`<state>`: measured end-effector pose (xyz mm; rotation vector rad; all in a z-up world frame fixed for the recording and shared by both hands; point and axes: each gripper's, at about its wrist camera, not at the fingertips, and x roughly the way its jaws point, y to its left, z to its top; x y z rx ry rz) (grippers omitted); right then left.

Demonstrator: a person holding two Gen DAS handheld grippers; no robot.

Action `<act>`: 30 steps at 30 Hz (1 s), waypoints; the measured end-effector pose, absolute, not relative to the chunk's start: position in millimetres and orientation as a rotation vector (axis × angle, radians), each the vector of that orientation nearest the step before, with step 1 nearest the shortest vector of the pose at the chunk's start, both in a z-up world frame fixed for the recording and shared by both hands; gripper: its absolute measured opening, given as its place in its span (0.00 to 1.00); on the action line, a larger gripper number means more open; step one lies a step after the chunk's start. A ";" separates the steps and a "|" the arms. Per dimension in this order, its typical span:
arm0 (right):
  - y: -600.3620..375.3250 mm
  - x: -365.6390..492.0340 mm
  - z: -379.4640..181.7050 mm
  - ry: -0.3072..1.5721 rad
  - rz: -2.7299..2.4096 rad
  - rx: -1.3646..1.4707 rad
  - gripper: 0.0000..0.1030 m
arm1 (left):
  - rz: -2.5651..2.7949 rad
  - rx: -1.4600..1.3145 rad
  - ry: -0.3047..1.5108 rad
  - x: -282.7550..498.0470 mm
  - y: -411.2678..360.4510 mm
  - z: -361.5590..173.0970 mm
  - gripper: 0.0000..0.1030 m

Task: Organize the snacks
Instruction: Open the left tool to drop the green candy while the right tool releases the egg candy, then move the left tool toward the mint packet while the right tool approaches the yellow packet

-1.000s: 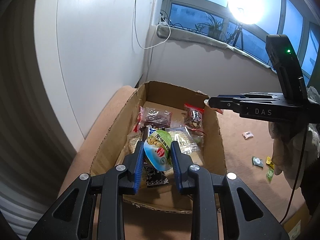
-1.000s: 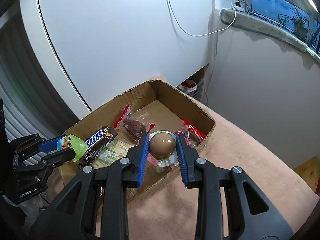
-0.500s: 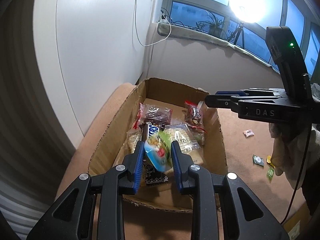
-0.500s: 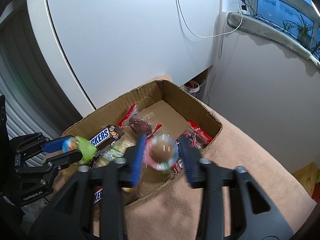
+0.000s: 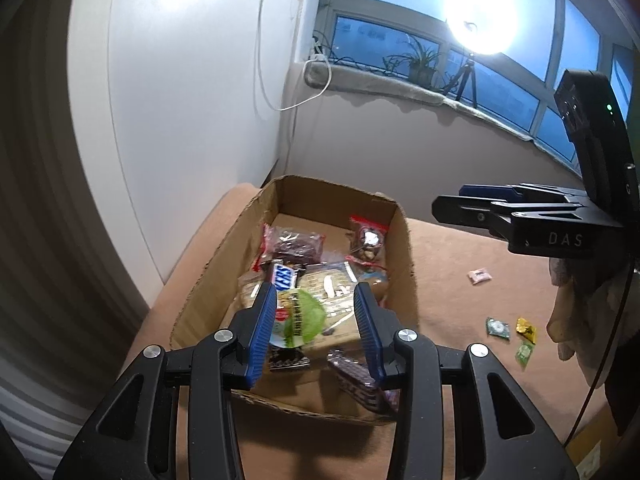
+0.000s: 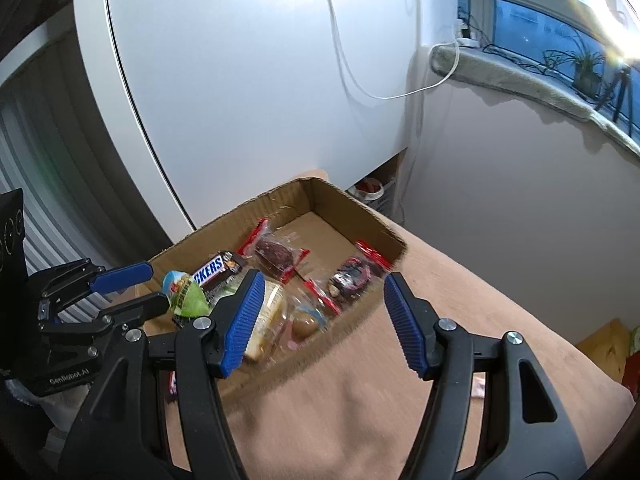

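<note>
An open cardboard box (image 5: 296, 192) on the tan surface holds several snack packs, among them a Snickers bar (image 5: 286, 277) and red-edged clear packets (image 5: 294, 242). My left gripper (image 5: 316, 332) is open above the box's near end; a green and white round snack pack (image 5: 300, 316) sits between its fingers, against the left pad only. In the right wrist view this pack (image 6: 184, 296) is at the left gripper's tips (image 6: 156, 286). My right gripper (image 6: 324, 320) is open and empty over the box's near edge (image 6: 340, 328). A round brown snack (image 6: 306, 322) lies in the box below it.
Small loose sweets (image 5: 498, 328) and a pink one (image 5: 479, 276) lie on the tan surface right of the box. A white wall panel (image 5: 180, 100) stands left of the box, a windowsill (image 5: 380, 84) behind. A drop-off lies beyond the box's far end (image 6: 376, 192).
Both grippers opened. The right one let go of the round brown snack, which now lies in the box. The left one's jaws spread and the green pack slid left and tilted.
</note>
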<state>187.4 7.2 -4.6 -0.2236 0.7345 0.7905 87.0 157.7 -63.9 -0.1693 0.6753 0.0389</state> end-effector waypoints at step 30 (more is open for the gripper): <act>-199.6 158.2 -71.3 0.883 0.545 -0.192 0.65 | -0.331 -0.097 0.798 118.1 1.3 -98.1 0.38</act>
